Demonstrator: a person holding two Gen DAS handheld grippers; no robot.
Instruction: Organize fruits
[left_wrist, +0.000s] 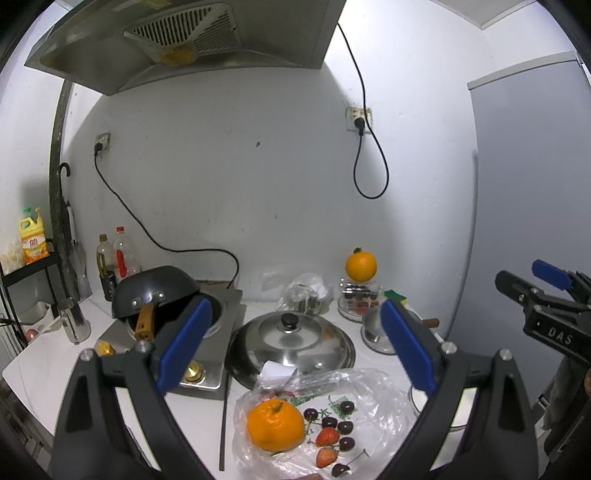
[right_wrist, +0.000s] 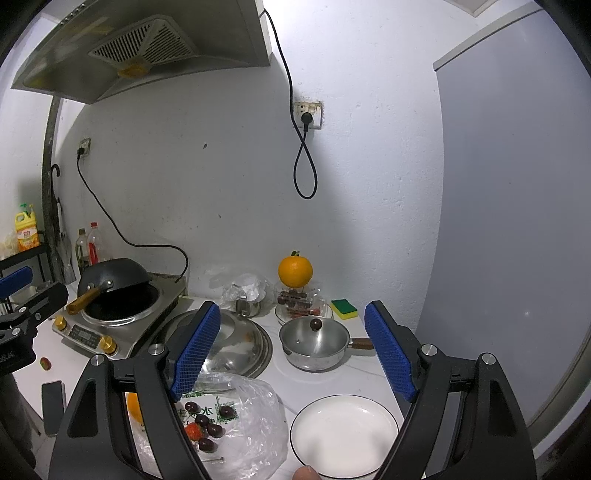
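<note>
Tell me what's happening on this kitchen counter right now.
A person holds two grippers over a counter, sorting fruit. Both the left gripper and the right gripper are open and hold nothing. On a plastic bag lie an orange, strawberries and cherries. A white plate beside the bag has no fruit on it. Another orange sits atop a glass dish at the back.

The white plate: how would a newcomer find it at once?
Start at the big steel wok lid on the counter, then come toward the camera and right, past the small lidded saucepan. The white plate, thinly dark-rimmed, sits beside the plastic bag of fruit, the only bare dish.
</note>
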